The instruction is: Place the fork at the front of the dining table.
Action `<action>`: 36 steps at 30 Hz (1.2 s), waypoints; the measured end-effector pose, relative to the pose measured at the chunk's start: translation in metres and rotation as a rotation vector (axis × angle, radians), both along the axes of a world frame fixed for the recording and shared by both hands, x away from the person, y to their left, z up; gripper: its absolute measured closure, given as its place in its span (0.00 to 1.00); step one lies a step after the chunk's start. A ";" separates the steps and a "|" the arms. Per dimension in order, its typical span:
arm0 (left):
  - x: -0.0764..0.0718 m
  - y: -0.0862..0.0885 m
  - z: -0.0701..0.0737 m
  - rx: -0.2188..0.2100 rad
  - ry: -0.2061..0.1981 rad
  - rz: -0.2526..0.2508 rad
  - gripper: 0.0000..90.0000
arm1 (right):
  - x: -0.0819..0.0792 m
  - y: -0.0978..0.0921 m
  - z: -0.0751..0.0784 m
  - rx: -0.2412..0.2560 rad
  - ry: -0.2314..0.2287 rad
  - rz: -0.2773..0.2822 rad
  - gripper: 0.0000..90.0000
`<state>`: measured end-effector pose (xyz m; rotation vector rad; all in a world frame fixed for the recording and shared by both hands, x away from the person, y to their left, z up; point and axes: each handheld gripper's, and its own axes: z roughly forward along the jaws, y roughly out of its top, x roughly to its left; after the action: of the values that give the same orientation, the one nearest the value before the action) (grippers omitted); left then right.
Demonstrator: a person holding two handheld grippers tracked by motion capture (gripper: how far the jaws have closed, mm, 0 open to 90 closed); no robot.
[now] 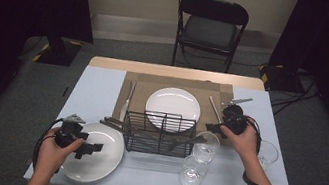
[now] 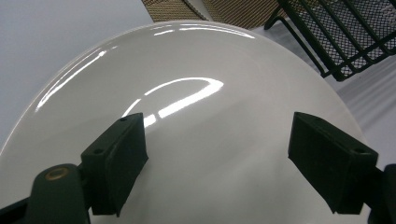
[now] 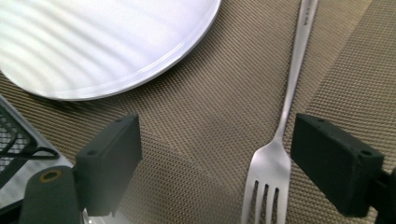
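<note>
From the high view we see our left gripper (image 1: 74, 139) held over the near white plate (image 1: 100, 163) at the front left of the table (image 1: 97, 86), while our right gripper (image 1: 228, 121) sits at the right side of the woven placemat (image 1: 140, 86), just beside the fork (image 1: 214, 108) that lies to the right of the far plate (image 1: 173, 105). The wire basket (image 1: 159, 135) stands between the two plates with cutlery handles poking out either side, and three glasses (image 1: 206, 146) cluster near our right forearm. In the left gripper view the jaws are spread wide with nothing between them, and the near white plate (image 2: 201, 126) lies directly below and ahead, its rim curving away toward the wire basket (image 2: 345, 37) at upper right. In the right gripper view the jaws are likewise spread and empty, and the fork (image 3: 280, 140) lies on the woven placemat (image 3: 205, 135) close against the inner face of the right-hand jaw, tines toward us and its handle running straight away up the picture, so its long axis runs along the gripper's line of sight, not across the gap. The far plate (image 3: 102, 42) is at upper left, apart from the fork. We judge the right gripper much the nearer to the fork; a sideways shift to centre it would let the jaws close across the neck.
</note>
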<state>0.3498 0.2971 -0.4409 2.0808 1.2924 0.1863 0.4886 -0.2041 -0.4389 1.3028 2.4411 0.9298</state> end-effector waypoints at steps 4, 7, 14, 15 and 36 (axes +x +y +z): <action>0.000 -0.001 -0.001 0.001 -0.001 0.003 0.21 | 0.002 0.001 -0.001 -0.005 0.005 -0.013 0.18; 0.000 0.000 0.000 0.001 0.000 0.000 0.21 | 0.004 0.004 -0.002 -0.010 0.011 -0.015 0.18; 0.000 0.002 0.001 0.002 -0.003 0.002 0.21 | 0.006 0.009 -0.008 -0.031 0.023 -0.010 0.20; 0.000 0.002 0.001 0.004 -0.004 0.001 0.21 | 0.006 0.009 -0.009 -0.032 0.025 -0.011 0.20; -0.001 0.001 0.001 0.004 -0.004 0.000 0.21 | 0.000 0.011 -0.018 -0.030 0.040 -0.033 0.22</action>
<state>0.3491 0.2976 -0.4395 2.0835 1.2903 0.1932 0.4890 -0.1935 -0.4570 1.3599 2.4465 0.8640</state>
